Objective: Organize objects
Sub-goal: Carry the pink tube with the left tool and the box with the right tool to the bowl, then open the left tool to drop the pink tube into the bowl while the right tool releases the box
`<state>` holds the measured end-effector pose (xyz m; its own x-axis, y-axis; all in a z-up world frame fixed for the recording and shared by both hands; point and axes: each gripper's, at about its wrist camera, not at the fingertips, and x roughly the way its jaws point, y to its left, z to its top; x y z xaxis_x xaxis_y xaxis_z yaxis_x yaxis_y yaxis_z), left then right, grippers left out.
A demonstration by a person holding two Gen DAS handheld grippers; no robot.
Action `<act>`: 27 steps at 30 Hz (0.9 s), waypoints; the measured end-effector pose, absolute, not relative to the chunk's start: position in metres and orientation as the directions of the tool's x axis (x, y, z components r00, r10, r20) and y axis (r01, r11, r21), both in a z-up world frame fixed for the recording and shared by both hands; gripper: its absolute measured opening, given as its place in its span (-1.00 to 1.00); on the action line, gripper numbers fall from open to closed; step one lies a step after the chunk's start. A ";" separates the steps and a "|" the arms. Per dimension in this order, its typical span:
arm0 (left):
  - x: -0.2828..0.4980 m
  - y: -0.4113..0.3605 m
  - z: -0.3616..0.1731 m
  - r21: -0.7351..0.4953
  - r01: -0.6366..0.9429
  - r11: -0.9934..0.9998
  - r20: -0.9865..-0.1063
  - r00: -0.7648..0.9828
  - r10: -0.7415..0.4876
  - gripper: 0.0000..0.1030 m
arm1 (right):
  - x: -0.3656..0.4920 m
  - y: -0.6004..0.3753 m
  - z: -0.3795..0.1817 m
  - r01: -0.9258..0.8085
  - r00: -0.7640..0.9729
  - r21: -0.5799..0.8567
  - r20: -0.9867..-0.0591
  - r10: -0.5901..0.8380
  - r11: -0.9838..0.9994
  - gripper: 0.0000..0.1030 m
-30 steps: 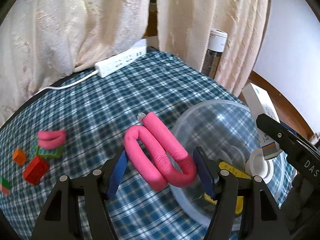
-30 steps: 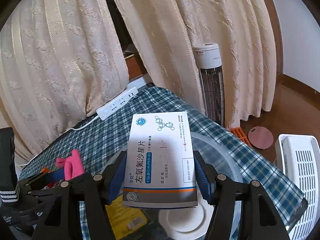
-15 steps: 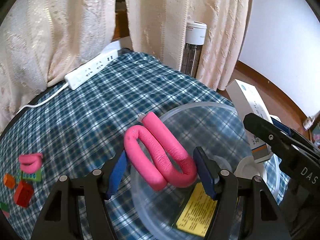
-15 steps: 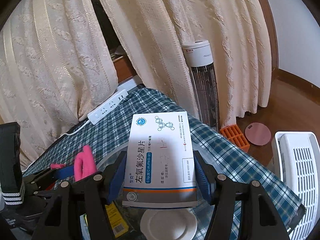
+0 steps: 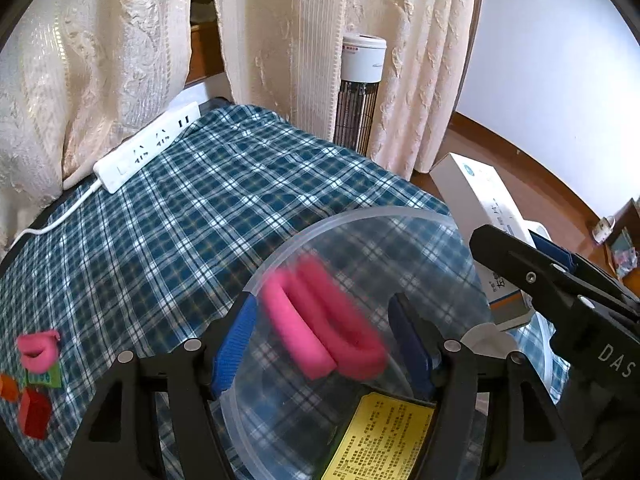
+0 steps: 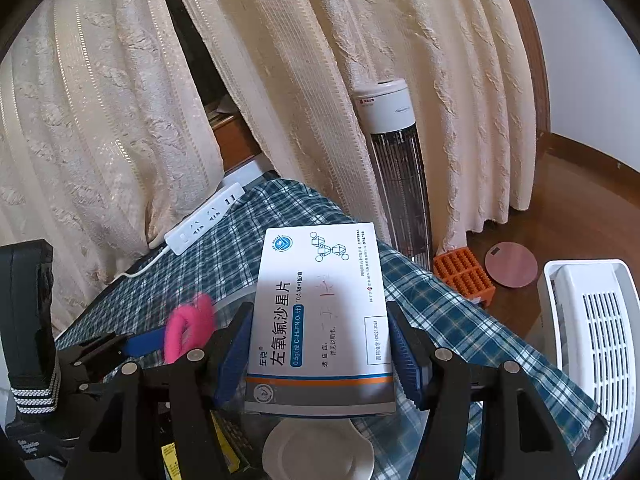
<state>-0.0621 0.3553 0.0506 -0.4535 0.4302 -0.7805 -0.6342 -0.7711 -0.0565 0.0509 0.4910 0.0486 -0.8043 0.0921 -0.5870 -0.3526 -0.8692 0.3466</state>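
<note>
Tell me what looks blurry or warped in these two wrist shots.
Left wrist view: the pink foam roll is smeared by motion blur between the open fingers of the left claw; the plaid cloth stays sharp, and fisheye bends the edges. Right wrist view: the medicine box is crisp, the pink roll again blurred, the curtains bowed.
</note>
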 end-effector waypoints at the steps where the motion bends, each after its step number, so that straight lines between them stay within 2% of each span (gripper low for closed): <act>1: -0.063 0.354 0.051 -0.061 -0.633 -0.772 -0.781 -0.451 0.432 0.35 | 0.051 0.491 0.049 -0.352 -0.804 0.347 -0.587 0.092 -0.869 0.29; 22: -0.066 0.309 0.064 -0.111 -0.540 -0.835 -0.766 -0.488 0.418 0.35 | 0.037 0.473 0.049 -0.306 -0.800 0.325 -0.598 0.057 -0.895 0.31; 27: -0.066 0.298 0.063 -0.117 -0.520 -0.846 -0.767 -0.494 0.410 0.36 | 0.036 0.470 0.049 -0.298 -0.797 0.325 -0.603 0.046 -0.897 0.44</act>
